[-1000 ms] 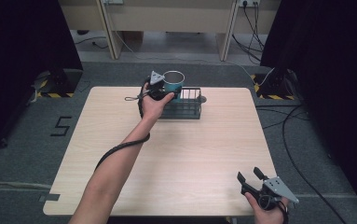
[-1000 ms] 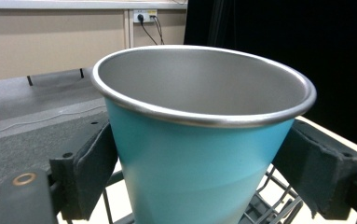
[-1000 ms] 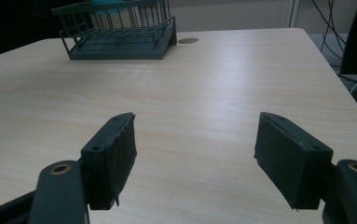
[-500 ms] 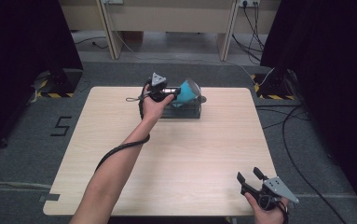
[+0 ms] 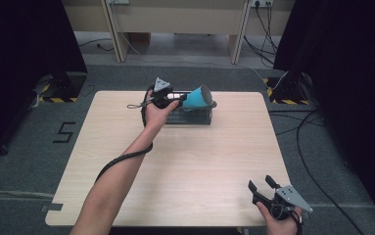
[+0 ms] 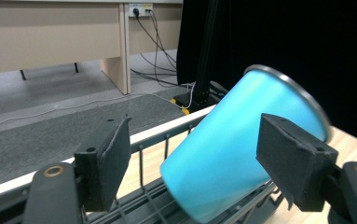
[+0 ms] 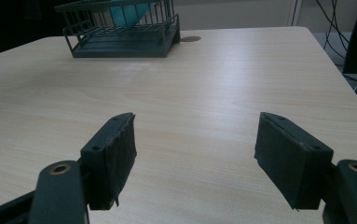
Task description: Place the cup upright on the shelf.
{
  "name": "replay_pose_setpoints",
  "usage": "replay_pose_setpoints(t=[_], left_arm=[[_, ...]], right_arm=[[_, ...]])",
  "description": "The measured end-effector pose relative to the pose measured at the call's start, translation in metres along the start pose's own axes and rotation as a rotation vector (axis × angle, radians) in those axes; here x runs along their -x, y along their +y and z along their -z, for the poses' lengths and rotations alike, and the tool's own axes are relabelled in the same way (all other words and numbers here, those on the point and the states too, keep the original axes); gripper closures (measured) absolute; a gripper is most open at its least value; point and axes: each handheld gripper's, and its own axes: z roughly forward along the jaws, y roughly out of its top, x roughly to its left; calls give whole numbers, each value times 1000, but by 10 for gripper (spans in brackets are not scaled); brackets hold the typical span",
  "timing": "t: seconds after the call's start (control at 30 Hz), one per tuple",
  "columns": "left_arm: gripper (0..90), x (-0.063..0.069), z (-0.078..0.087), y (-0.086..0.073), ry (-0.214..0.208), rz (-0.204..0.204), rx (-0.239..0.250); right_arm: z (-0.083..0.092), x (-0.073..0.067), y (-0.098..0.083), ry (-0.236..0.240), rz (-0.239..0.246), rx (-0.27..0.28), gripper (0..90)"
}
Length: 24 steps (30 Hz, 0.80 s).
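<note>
- Nearest the person, at the table's (image 5: pixel 185 166) front right corner, one right gripper (image 5: pixel 262 188) rested in the right hand (image 5: pixel 280 223); its two jaws stood wide apart with nothing but bare wood between them, as the right gripper view (image 7: pixel 195 154) confirmed.
- Across the middle, one bare left forearm (image 5: pixel 121 171) reached forward over the table, with one black cable (image 5: pixel 121 159) trailing along it.
- At the far edge sat one dark wire basket (image 5: pixel 190 116), also seen from the right gripper view (image 7: pixel 120 42).
- One blue cup (image 5: pixel 197 98) lay tilted in that basket, its mouth turned up and to the right, its base down among the wires.
- One left gripper (image 5: pixel 175 99), held in the left hand (image 5: pixel 156 111), was at the cup's left side.
- Seen from the left gripper view, the cup (image 6: pixel 241 144) leaned between the two pads (image 6: pixel 115 161); the jaws had just been closing. The right pad sat against the cup's wall, while a gap showed beside the left pad, so I could not tell whether the cup was truly pinched.
</note>
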Motion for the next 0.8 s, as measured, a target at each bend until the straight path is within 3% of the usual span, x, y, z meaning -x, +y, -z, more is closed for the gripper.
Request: replay_pose_setpoints(t=[0.37, 0.5, 0.8], left_arm=[[262, 25, -6, 27, -45, -23, 3], [261, 35, -13, 36, -53, -35, -20], [254, 48, -28, 39, -41, -31, -65]], right_arm=[[0, 0, 0, -1, 1, 1, 295], [0, 0, 0, -1, 2, 2, 295], [0, 0, 0, 0, -1, 0, 295]])
